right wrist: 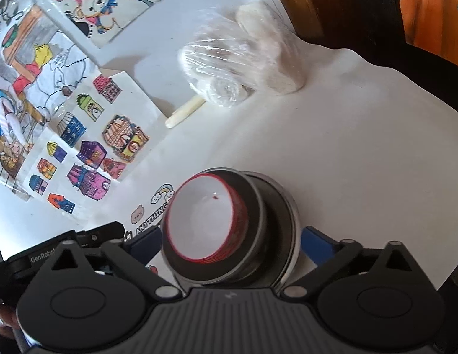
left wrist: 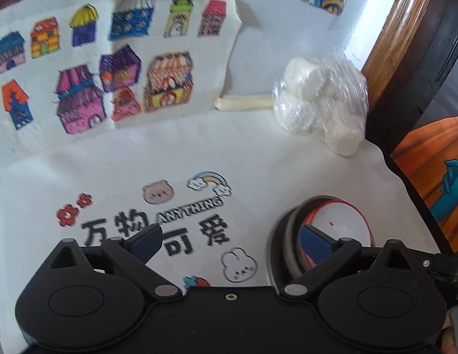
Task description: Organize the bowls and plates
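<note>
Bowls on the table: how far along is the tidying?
Done: the red-rimmed bowl sits nested in the steel bowl. In hand: nothing; the right gripper is open around the stack, the left gripper open beside it. Left: no loose dishes in view.

A white cloth is covering the table, with colored house drawings lying at upper left. A wooden chair frame is showing at upper right, daylight falling across everything.
</note>
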`<state>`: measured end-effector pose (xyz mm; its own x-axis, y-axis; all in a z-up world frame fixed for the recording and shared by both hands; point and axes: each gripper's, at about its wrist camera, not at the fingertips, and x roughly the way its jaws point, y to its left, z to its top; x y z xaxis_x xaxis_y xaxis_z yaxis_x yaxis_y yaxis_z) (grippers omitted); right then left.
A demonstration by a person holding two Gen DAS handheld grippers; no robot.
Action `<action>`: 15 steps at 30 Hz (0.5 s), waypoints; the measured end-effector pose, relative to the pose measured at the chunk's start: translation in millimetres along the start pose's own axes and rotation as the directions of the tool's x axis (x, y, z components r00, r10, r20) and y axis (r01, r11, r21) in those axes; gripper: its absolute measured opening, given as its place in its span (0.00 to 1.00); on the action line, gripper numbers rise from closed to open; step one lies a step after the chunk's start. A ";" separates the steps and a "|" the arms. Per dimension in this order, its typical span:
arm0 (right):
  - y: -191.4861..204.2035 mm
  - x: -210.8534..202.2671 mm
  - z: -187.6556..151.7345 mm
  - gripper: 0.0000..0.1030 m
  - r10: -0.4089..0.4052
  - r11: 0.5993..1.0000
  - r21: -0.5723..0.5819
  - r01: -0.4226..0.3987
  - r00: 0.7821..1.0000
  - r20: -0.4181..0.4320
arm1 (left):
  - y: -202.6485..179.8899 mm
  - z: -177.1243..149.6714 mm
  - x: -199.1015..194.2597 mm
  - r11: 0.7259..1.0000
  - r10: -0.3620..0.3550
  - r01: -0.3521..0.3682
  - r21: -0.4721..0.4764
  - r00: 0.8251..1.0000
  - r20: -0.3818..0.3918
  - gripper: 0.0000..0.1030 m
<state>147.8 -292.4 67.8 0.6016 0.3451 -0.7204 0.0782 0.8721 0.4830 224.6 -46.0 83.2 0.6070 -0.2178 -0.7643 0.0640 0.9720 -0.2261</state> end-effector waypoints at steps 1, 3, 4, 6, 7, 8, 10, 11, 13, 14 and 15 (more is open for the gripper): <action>1.1 -1.1 -1.6 1.00 0.001 1.000 0.001 -0.001 1.000 0.008 | 1.4 -0.9 -2.0 1.000 0.003 -0.003 0.007 1.000 0.011 0.99; 3.4 -3.3 -5.2 1.00 0.003 1.000 0.006 -0.003 1.000 0.025 | 4.0 -3.0 -7.0 1.000 0.007 -0.009 0.028 0.999 0.039 0.99; 5.2 -4.9 -7.7 1.00 0.004 1.000 0.009 -0.004 0.999 0.037 | 5.2 -4.1 -9.9 0.999 0.010 -0.012 0.041 0.998 0.054 0.99; 8.1 -8.1 -12.1 1.00 0.006 1.000 0.011 -0.007 0.998 0.061 | 7.3 -6.8 -16.1 0.998 0.013 -0.018 0.064 0.996 0.086 0.99; 10.3 -10.3 -15.5 1.00 0.006 1.000 0.011 -0.007 0.997 0.079 | 8.1 -8.2 -19.0 0.997 0.014 -0.022 0.074 0.995 0.100 0.99; 12.3 -12.1 -18.3 1.00 0.007 1.000 0.010 -0.008 0.995 0.096 | 8.9 -9.9 -22.2 0.996 0.015 -0.025 0.086 0.993 0.116 0.99; 16.7 -15.9 -24.7 1.00 0.009 1.000 0.000 -0.009 0.991 0.133 | 9.9 -13.8 -27.3 0.994 0.014 -0.029 0.105 0.990 0.142 0.99; 18.6 -17.7 -27.4 1.00 0.010 1.000 -0.010 -0.008 0.989 0.149 | 10.7 -16.1 -29.7 0.993 0.012 -0.029 0.111 0.988 0.153 0.99; 23.5 -21.9 -34.1 1.00 0.010 0.999 -0.033 -0.004 0.983 0.183 | 11.3 -20.1 -32.8 0.993 0.009 -0.028 0.116 0.986 0.166 0.99; 25.4 -23.8 -37.0 1.00 0.009 0.999 -0.044 -0.001 0.980 0.197 | 12.3 -22.2 -34.2 0.993 0.005 -0.025 0.117 0.985 0.170 0.99; 27.5 -25.7 -39.9 1.00 0.009 0.998 -0.055 0.002 0.978 0.208 | 13.3 -24.5 -35.5 0.993 0.001 -0.021 0.116 0.985 0.175 0.99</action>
<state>102.8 -263.5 79.8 0.7547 0.2734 -0.5964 0.0354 0.8907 0.4532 184.5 -27.5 92.5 0.7361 -0.1985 -0.6471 0.1427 0.9801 -0.1382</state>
